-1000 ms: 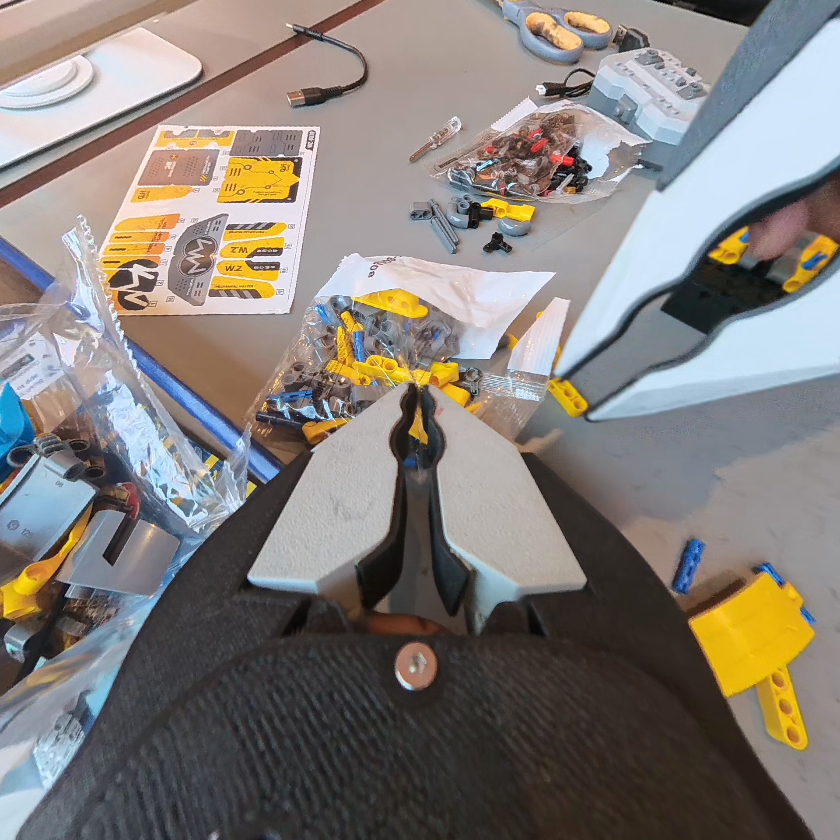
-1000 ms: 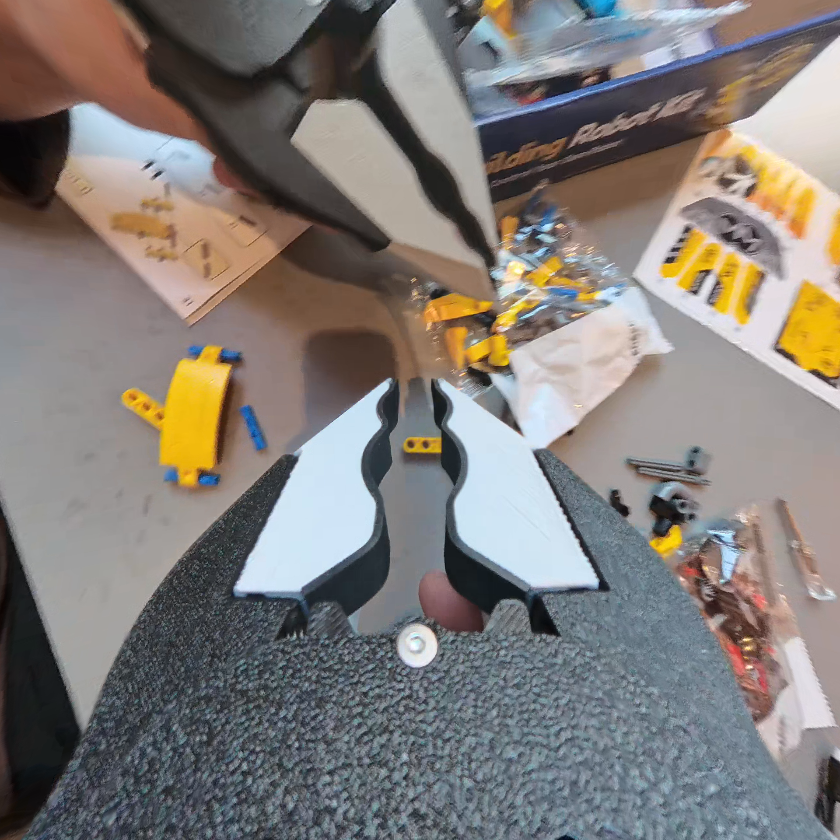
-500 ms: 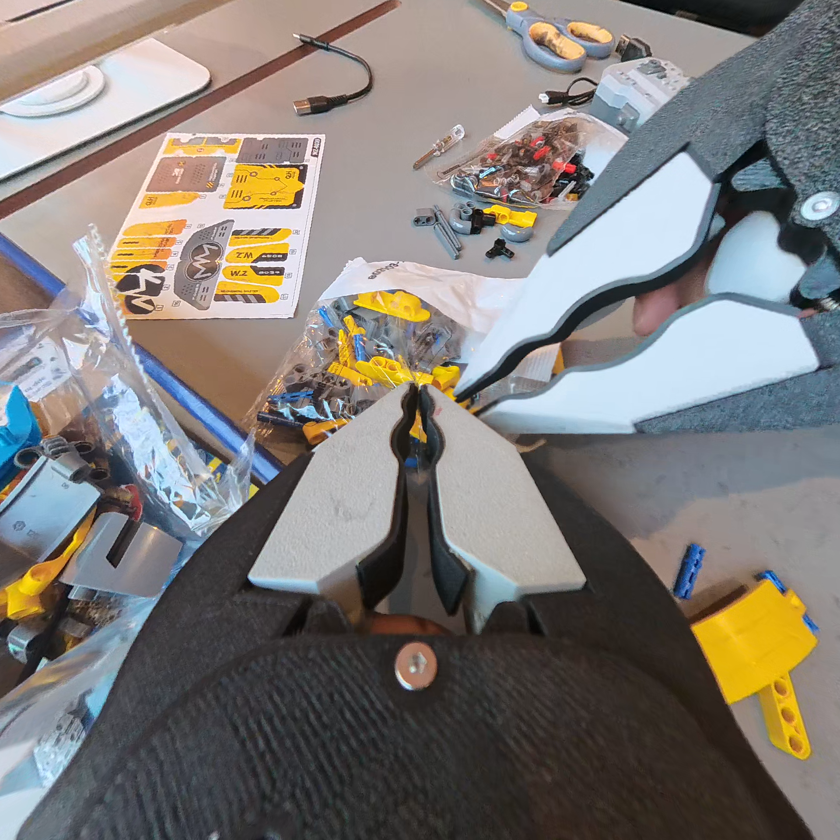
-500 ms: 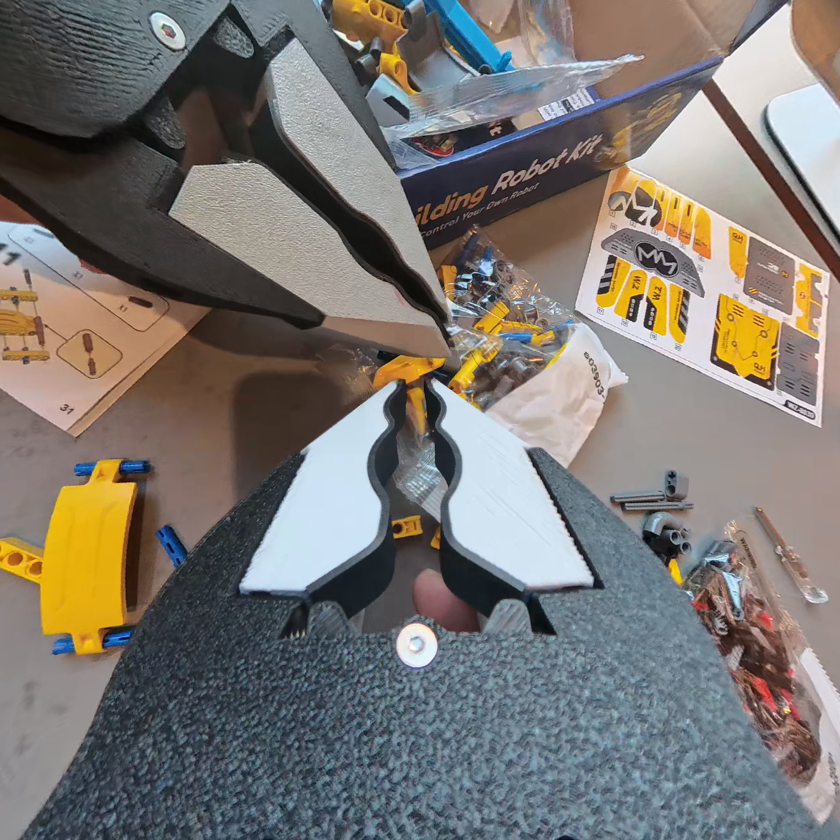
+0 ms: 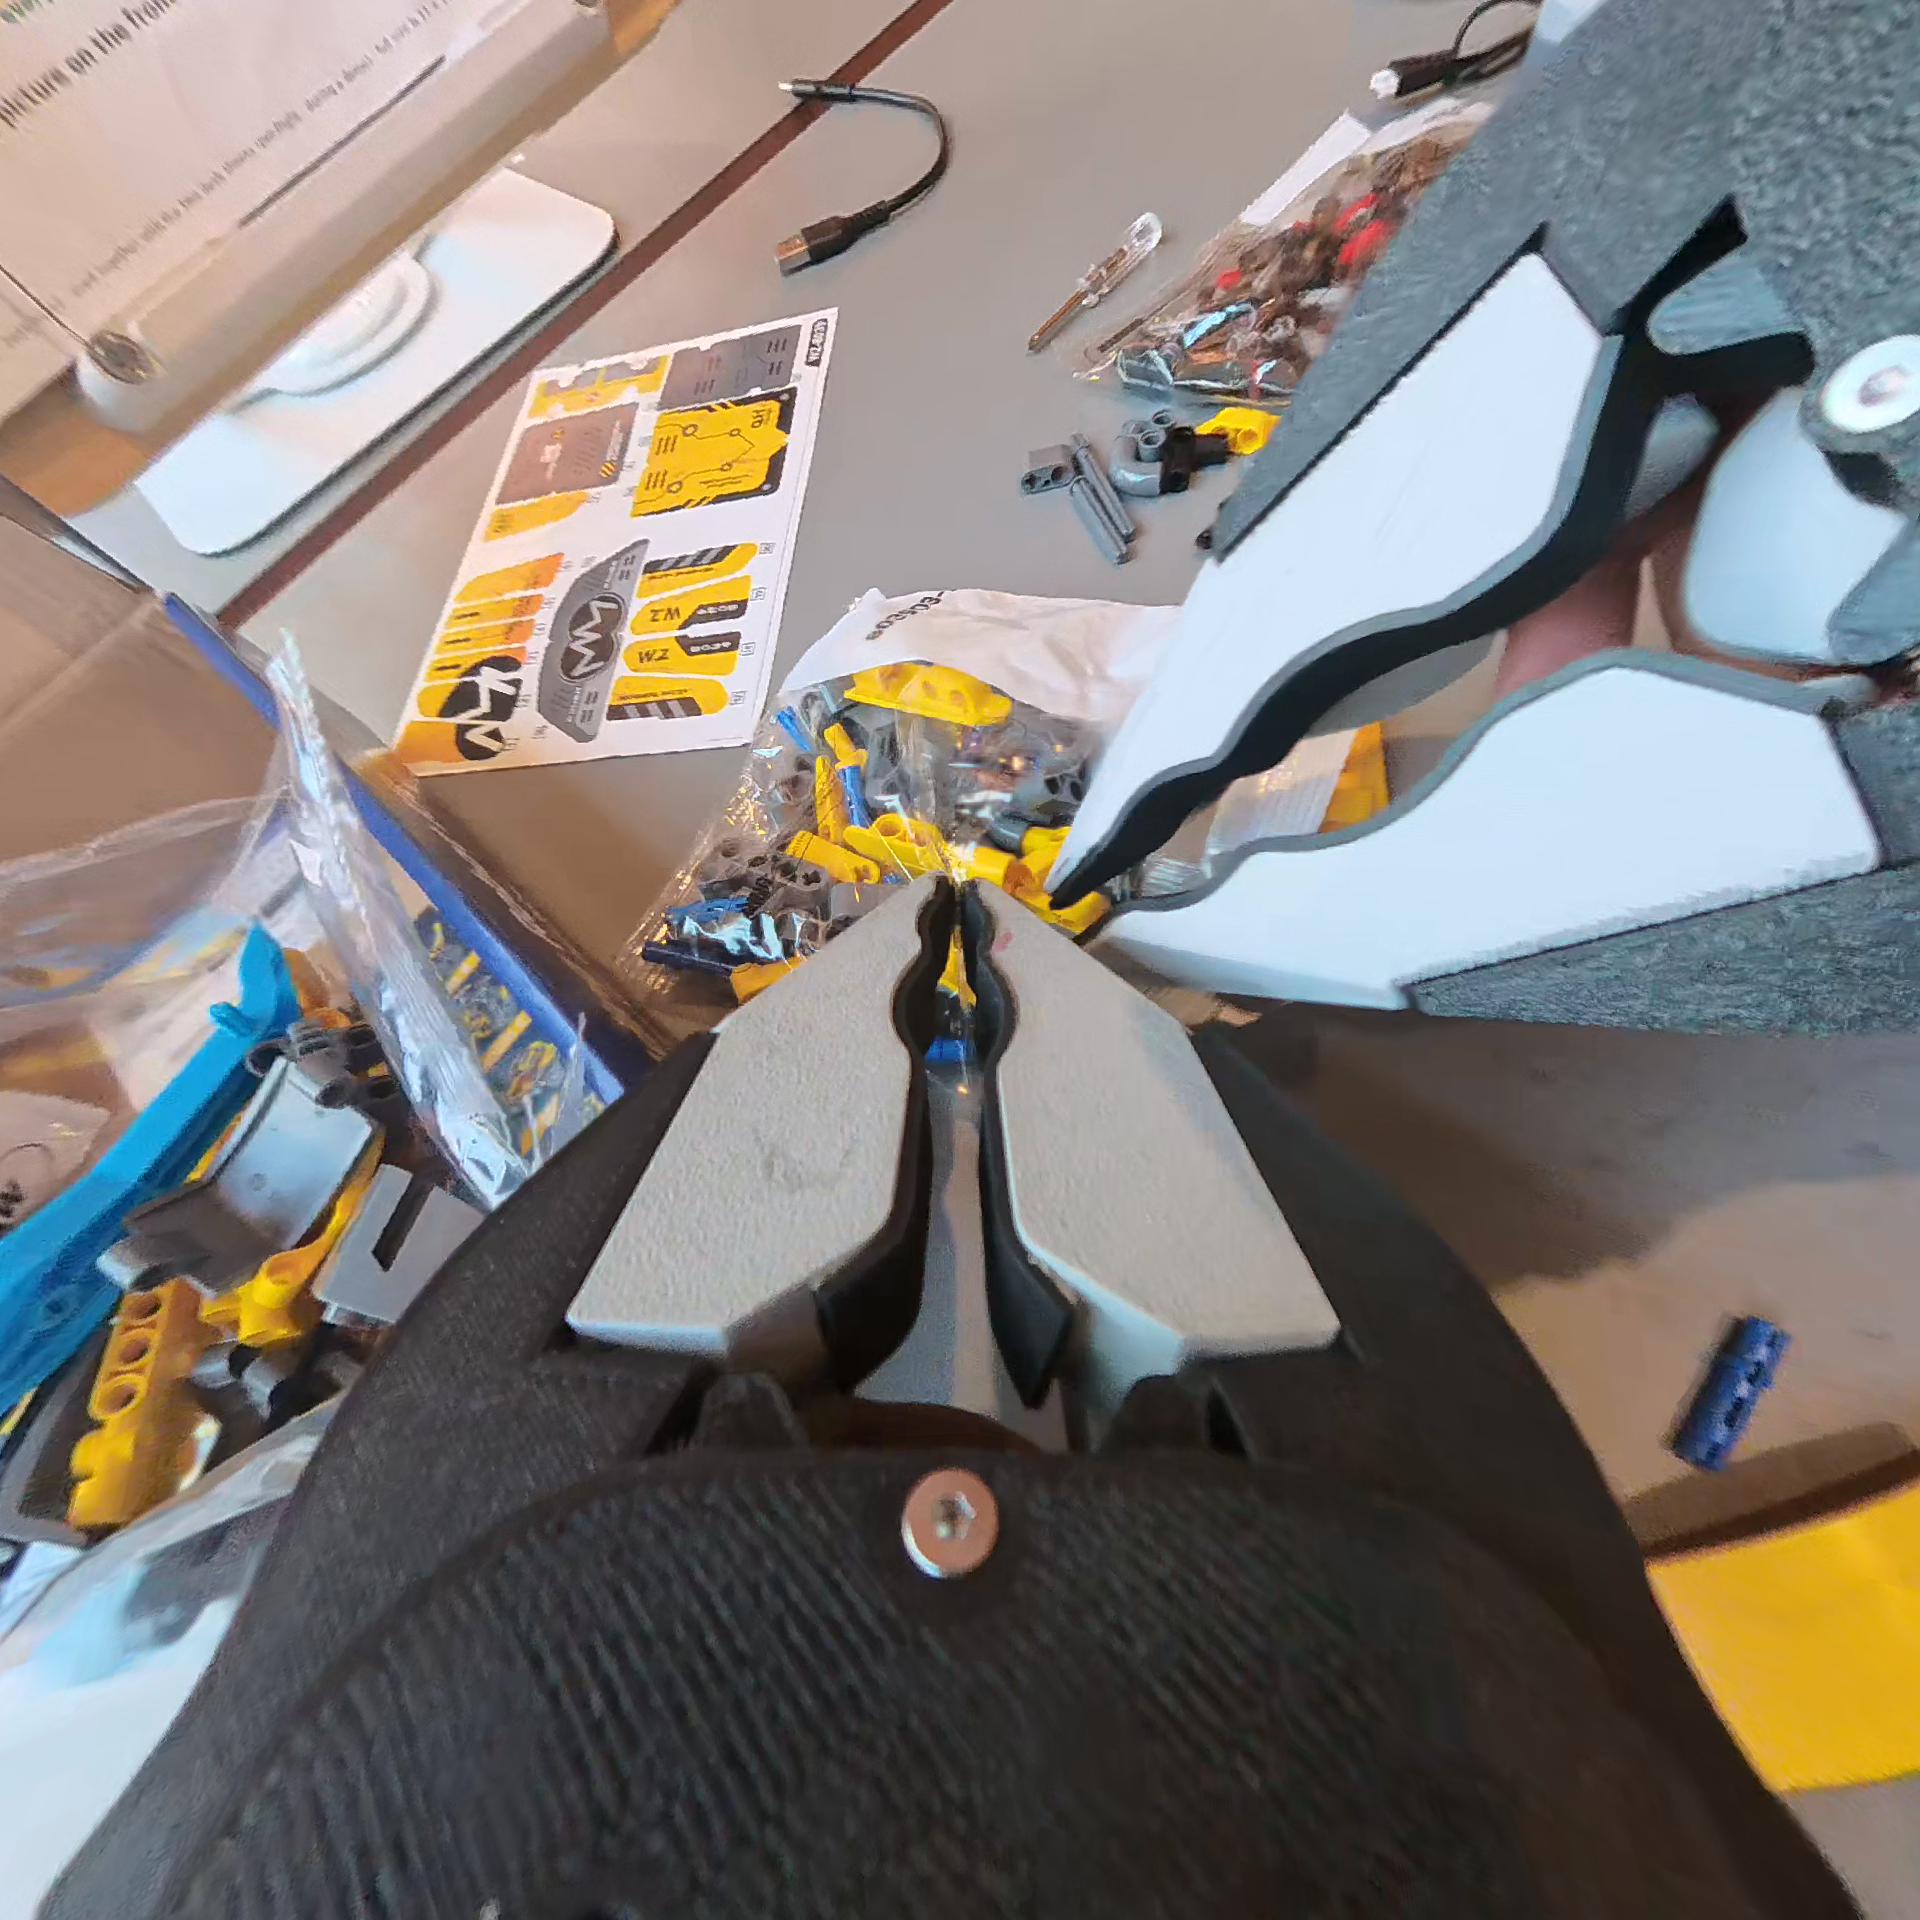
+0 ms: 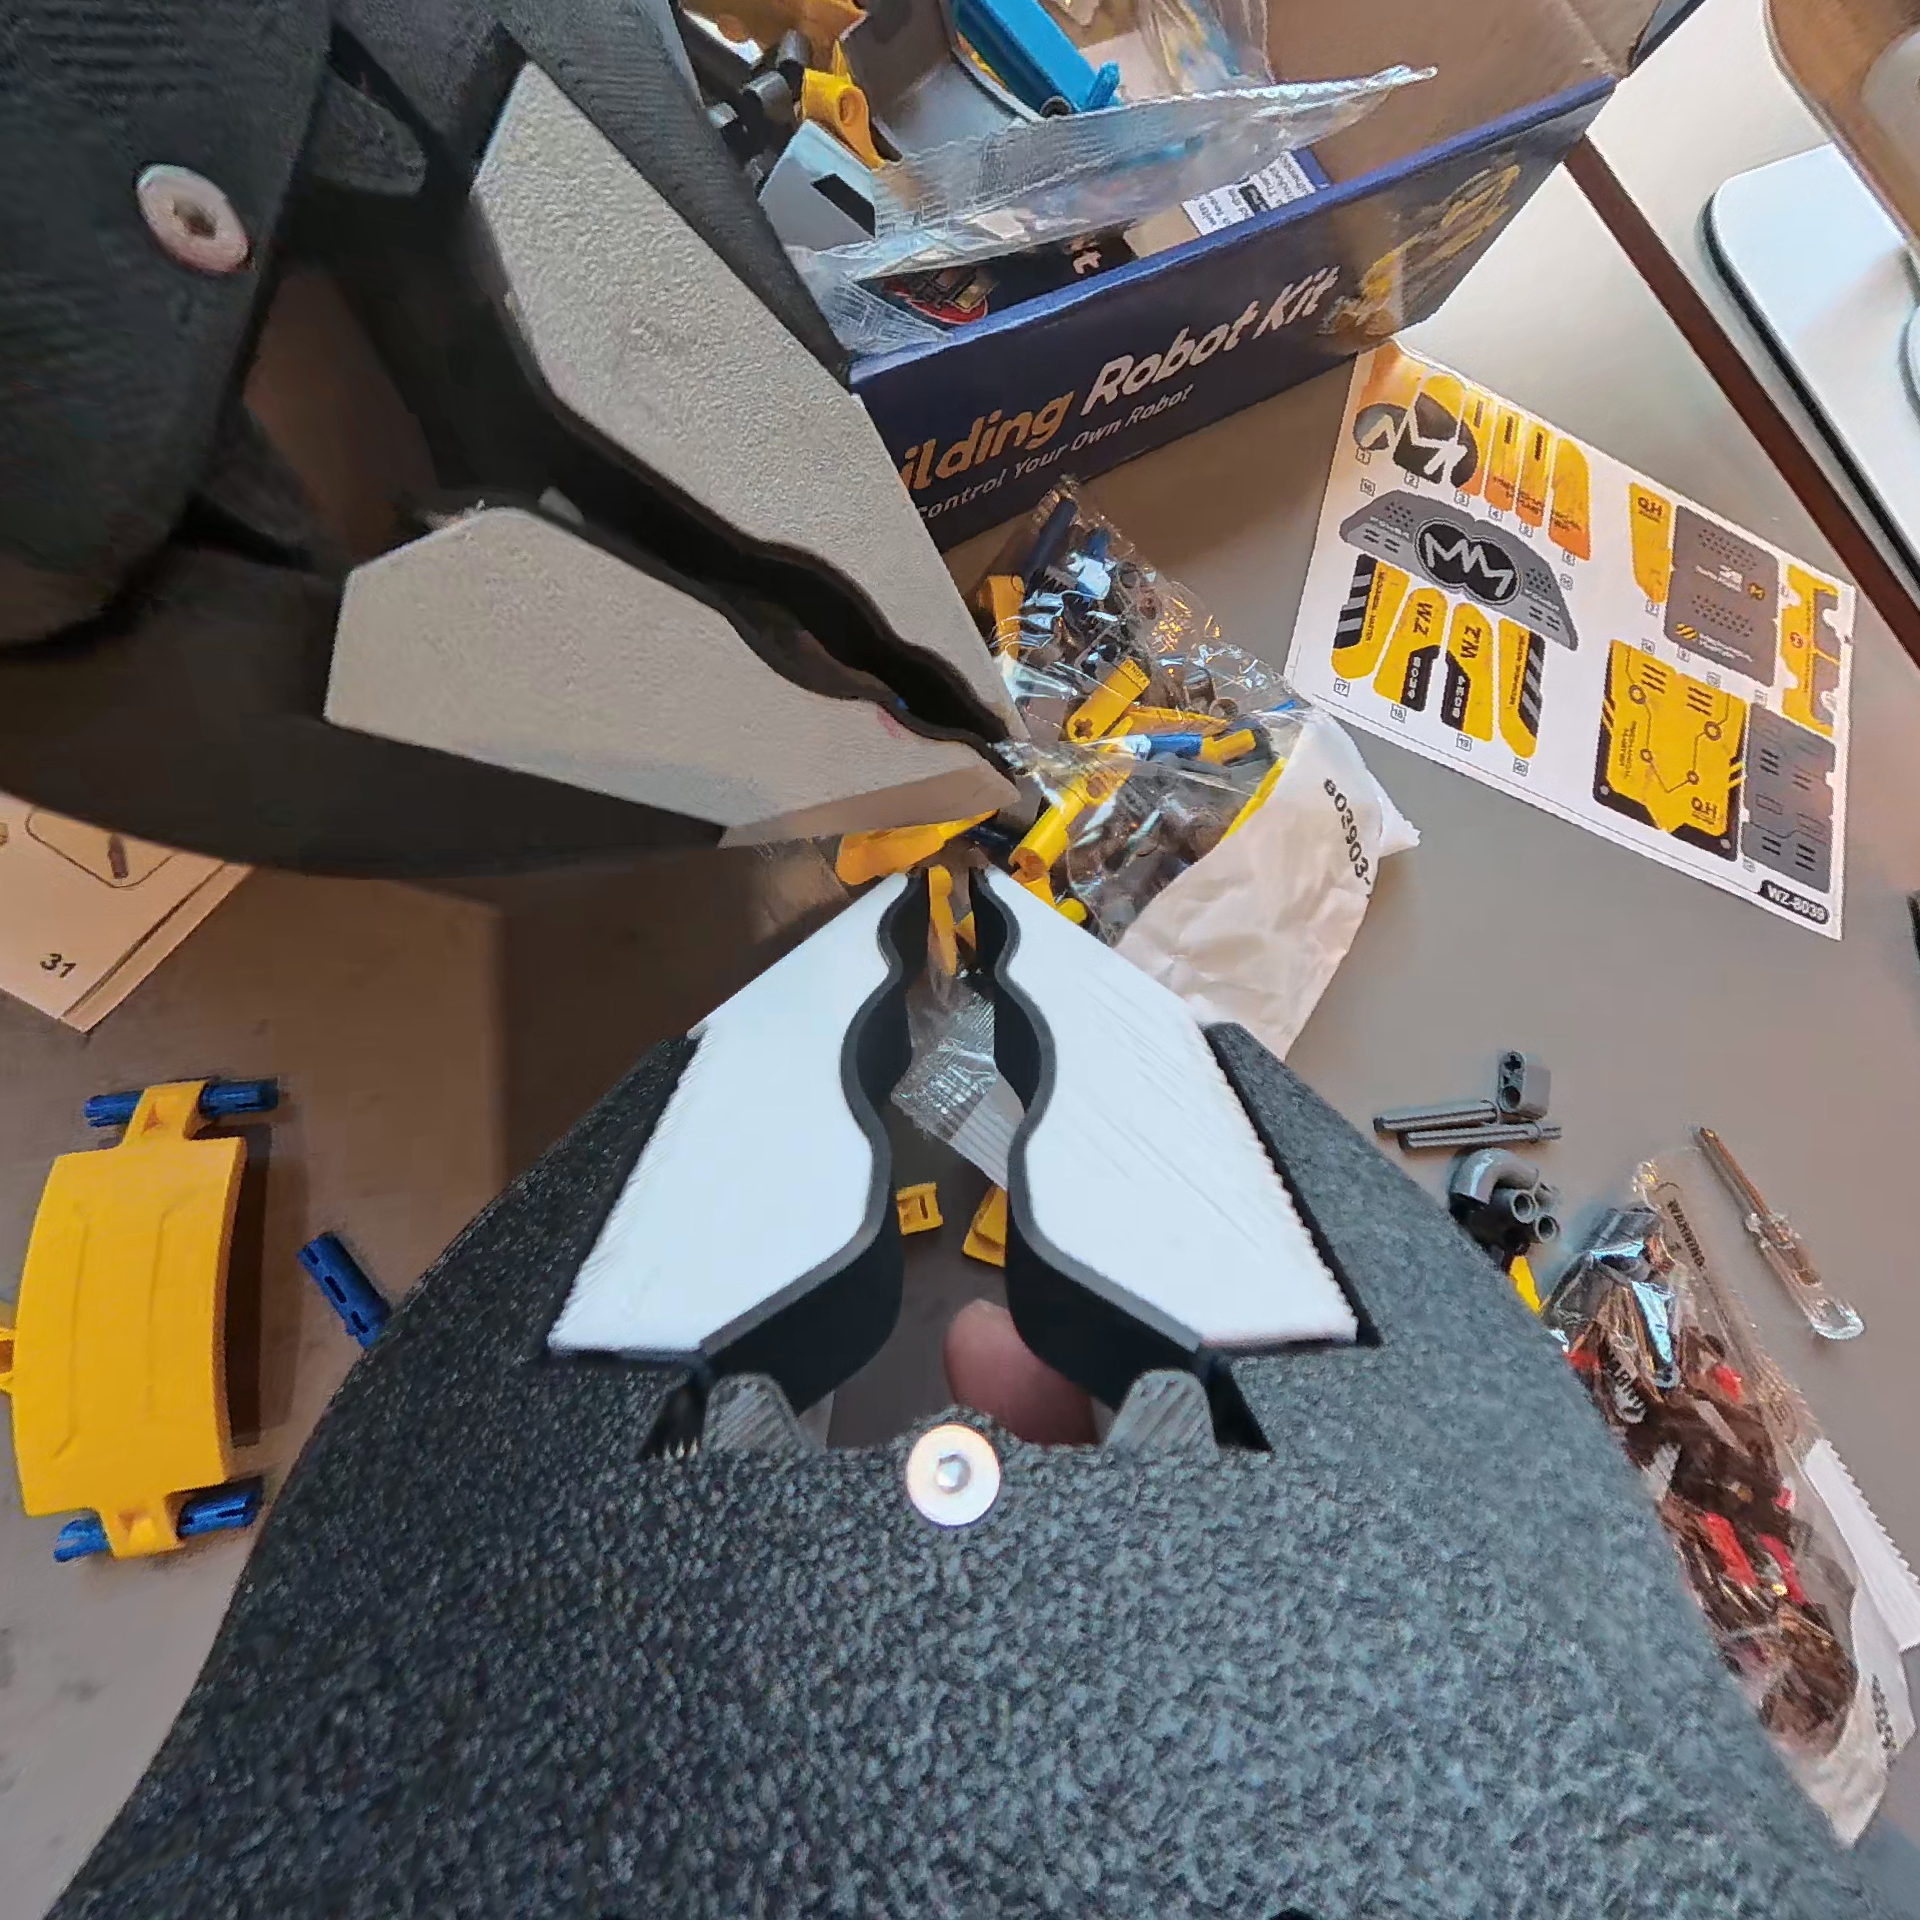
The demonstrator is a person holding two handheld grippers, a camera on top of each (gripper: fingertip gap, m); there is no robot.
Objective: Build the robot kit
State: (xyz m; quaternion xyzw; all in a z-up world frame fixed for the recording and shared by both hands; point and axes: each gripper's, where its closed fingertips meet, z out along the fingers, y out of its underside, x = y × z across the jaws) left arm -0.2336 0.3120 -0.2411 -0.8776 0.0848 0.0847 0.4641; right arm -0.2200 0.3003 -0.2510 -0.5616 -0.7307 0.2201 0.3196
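My left gripper [image 5: 954, 902] is pinched tight on the clear plastic of the parts bag [image 5: 883, 810] — jaws closed at the tips, film caught between them, just above frame centre in the left wrist view. The bag holds yellow, grey and blue building pieces and lies on the grey table [image 5: 1558, 1164], with its white paper end [image 6: 1268, 894] toward the right of centre in the right wrist view.

My right gripper [image 6: 945, 883] has its white fingers [image 6: 1122, 1101] nearly together at the tips, a narrow gap, with a strip of the same bag's crinkled film running between them; whether they actually clamp it I cannot tell. The two grippers' tips sit just beside each other at the bag's edge.

Around:
- sticker sheet [image 5: 634, 540], upper left of centre in the left view, flat on the table
- blue cardboard box [image 6: 1195, 384], top of the right view, filled with bagged parts
- yellow curved panel [image 6: 135, 1320] with blue pins, left edge of the right view — a loose blue pin [image 6: 338, 1283] just beside it
- second bag of dark and red parts [image 6: 1714, 1455], right edge, a small screwdriver [image 6: 1777, 1257] near it
- loose grey pieces [image 5: 1122, 478] and a black USB cable [image 5: 873, 197], upper part of the left view
- instruction booklet [image 6: 94, 914], left edge of the right view
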